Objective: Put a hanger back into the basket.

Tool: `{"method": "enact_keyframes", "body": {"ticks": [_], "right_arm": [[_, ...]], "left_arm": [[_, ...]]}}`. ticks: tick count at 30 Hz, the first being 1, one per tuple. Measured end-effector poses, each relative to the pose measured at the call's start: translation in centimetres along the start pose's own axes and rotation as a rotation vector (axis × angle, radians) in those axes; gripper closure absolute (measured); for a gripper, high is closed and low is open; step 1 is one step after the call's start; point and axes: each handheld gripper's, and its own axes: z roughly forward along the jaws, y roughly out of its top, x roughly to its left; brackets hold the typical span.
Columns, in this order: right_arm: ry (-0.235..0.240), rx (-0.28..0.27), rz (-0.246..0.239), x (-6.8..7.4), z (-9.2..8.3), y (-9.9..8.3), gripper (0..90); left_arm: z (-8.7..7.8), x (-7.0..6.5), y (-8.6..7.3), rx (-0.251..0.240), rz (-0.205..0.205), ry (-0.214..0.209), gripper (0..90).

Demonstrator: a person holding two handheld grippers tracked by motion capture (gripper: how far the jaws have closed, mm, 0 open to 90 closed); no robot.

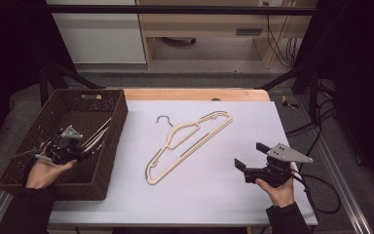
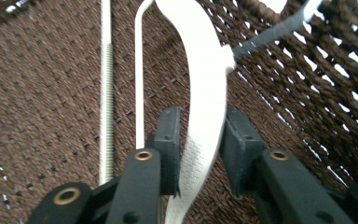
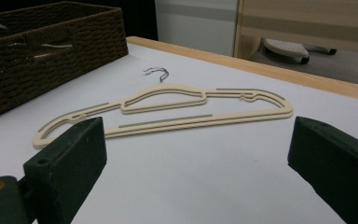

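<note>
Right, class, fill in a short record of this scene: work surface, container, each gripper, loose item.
surface: white table top
container: brown woven basket, at table's left
left gripper: inside basket, jaws around a white hanger, small gaps at both pads
right gripper: open, empty, low over table
loose item: beige hanger flat on table, metal hook toward the far edge

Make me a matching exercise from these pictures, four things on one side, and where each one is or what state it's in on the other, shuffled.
Things:
1. cream hanger
2. white hanger
3. right gripper
4. wicker basket

Places or states:
A. between the left gripper's jaws, inside the basket
B. at the table's left side
C. flat on the white table top
D. jaws wide apart, holding nothing

Pairs: 1-C, 2-A, 3-D, 4-B
</note>
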Motion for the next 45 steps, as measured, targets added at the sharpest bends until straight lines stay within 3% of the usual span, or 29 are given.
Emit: {"method": "enact_keyframes", "body": {"ticks": [2,6,12,15,16,19,23,24,25,26,27,33,36,39,45], "right_arm": [[0.0,0.0,0.0,0.0,0.0,0.0,4.7],[0.002,-0.001,0.001,0.0,0.0,0.0,4.7],[0.003,-0.005,0.003,0.1,-0.1,0.2,4.7],[0.006,-0.009,-0.003,0.2,-0.2,0.3,4.7],[0.006,-0.009,-0.003,0.2,-0.2,0.3,4.7],[0.014,-0.015,0.004,0.3,-0.1,0.5,4.6],[0.019,-0.02,-0.003,0.3,0.0,0.7,4.6],[0.019,-0.02,-0.003,0.3,0.0,0.7,4.6],[0.021,-0.024,0.003,0.4,0.1,0.8,4.5],[0.023,-0.024,0.006,0.4,0.1,0.9,4.6],[0.025,-0.024,0.007,0.4,0.2,0.9,4.6],[0.029,-0.024,0.007,0.6,0.8,1.3,4.5],[0.032,-0.025,0.012,0.7,1.2,1.5,4.6],[0.038,-0.028,0.016,0.7,1.6,1.8,4.7],[0.045,-0.033,0.012,1.0,2.4,2.5,4.7]], "left_arm": [[0.0,0.0,0.0,-0.003,0.002,0.004,64.8],[-0.9,-0.2,0.1,-0.072,-0.013,-0.003,57.1],[-2.5,-0.5,0.5,-0.13,-0.006,0.03,46.9],[-4.2,-0.6,0.8,-0.197,-0.015,0.065,40.9],[-4.2,-0.6,0.8,-0.197,-0.015,0.065,39.3],[-6.1,-1.0,0.9,-0.332,-0.073,0.07,33.2],[-7.6,-2.2,1.0,-0.477,-0.102,0.052,24.2],[-7.6,-2.2,1.0,-0.477,-0.102,0.052,21.1],[-8.2,-3.2,1.1,-0.54,-0.11,0.049,18.3],[-8.2,-3.2,1.1,-0.54,-0.11,0.049,16.8],[-8.6,-4.2,1.2,-0.593,-0.124,0.025,15.2],[-9.0,-7.4,1.9,-0.734,-0.146,-0.051,10.8],[-8.7,-8.5,2.2,-0.758,-0.141,-0.084,9.7],[-7.4,-10.4,2.7,-0.775,-0.148,-0.117,9.5],[-4.9,-12.4,3.8,-0.725,-0.121,-0.16,9.4]]}}
